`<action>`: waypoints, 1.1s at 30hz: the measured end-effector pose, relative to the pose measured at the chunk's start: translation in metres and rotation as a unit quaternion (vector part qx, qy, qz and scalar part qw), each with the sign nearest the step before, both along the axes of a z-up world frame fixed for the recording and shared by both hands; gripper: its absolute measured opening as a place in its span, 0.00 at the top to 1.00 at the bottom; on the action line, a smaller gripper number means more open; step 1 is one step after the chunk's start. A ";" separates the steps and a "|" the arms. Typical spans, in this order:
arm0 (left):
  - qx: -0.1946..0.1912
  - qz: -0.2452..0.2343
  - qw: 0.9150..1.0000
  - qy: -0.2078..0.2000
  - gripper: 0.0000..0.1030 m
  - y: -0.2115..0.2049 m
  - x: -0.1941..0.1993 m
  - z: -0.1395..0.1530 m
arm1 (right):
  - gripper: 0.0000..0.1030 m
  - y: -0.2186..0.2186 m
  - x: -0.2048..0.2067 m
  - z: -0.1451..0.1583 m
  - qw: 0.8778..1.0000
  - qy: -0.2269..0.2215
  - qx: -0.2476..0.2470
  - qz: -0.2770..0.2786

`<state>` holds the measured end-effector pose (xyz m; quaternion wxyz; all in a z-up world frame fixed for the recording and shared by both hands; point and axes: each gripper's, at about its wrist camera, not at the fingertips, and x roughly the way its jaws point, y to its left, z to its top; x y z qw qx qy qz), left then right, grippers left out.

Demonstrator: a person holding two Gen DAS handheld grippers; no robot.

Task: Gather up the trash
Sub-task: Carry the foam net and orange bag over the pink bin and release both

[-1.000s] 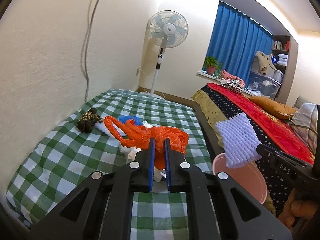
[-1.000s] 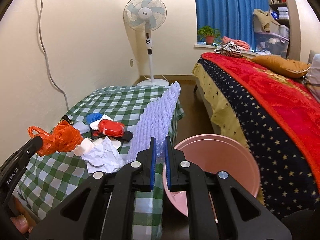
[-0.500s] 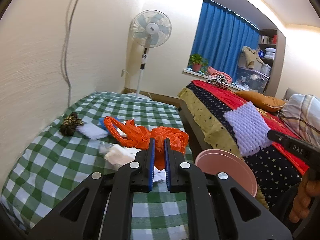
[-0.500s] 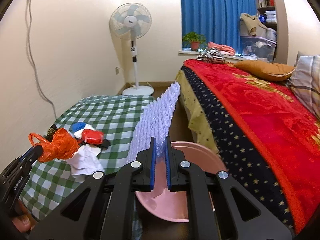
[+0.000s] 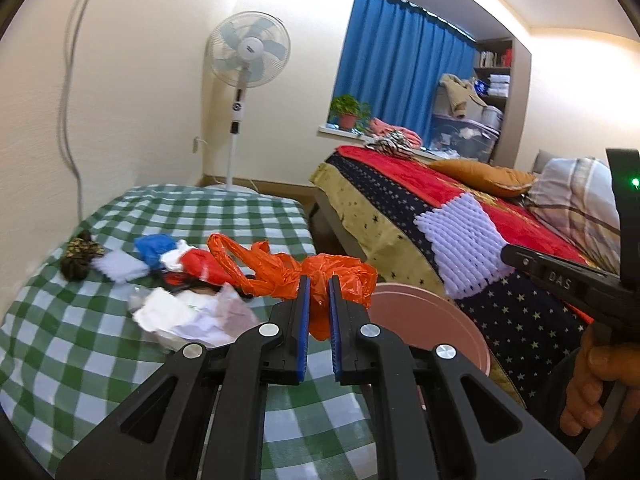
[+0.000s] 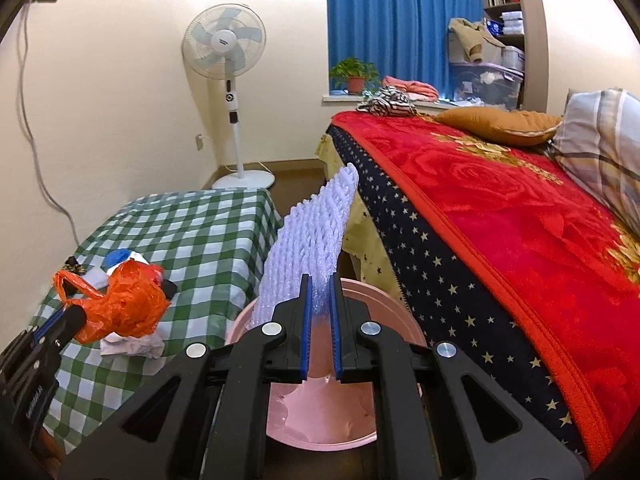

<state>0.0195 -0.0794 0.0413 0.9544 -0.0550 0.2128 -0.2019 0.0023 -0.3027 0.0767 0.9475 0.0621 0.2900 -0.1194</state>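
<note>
Bedroom, green-checked tablecloth [image 5: 100,364]: left gripper [image 5: 318,296] clamped on crumpled orange plastic bag [image 5: 280,268], right gripper [image 6: 319,294] pinching white foam netting sleeve [image 6: 308,248] over round pink plastic bin [image 6: 320,420] at 6 o'clock, apparently for dropping.

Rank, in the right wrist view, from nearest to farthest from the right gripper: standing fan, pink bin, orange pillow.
From the right gripper:
1. Pink bin, directly below the jaws.
2. Orange pillow, on the bed, far right.
3. Standing fan, by the back wall, left.
</note>
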 end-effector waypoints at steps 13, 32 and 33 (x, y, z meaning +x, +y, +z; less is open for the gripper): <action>0.015 -0.064 0.998 0.016 0.91 -0.046 0.016 -0.018 | 0.92 -0.016 0.010 -0.013 0.999 0.020 0.013 -0.021; 0.007 -0.131 0.989 0.069 0.62 -0.081 0.042 -0.046 | 0.85 -0.028 0.017 -0.022 0.998 0.038 0.019 -0.056; 0.004 -0.129 0.989 0.075 0.59 -0.080 0.042 -0.049 | 0.71 -0.028 0.018 -0.023 0.997 0.041 0.017 -0.063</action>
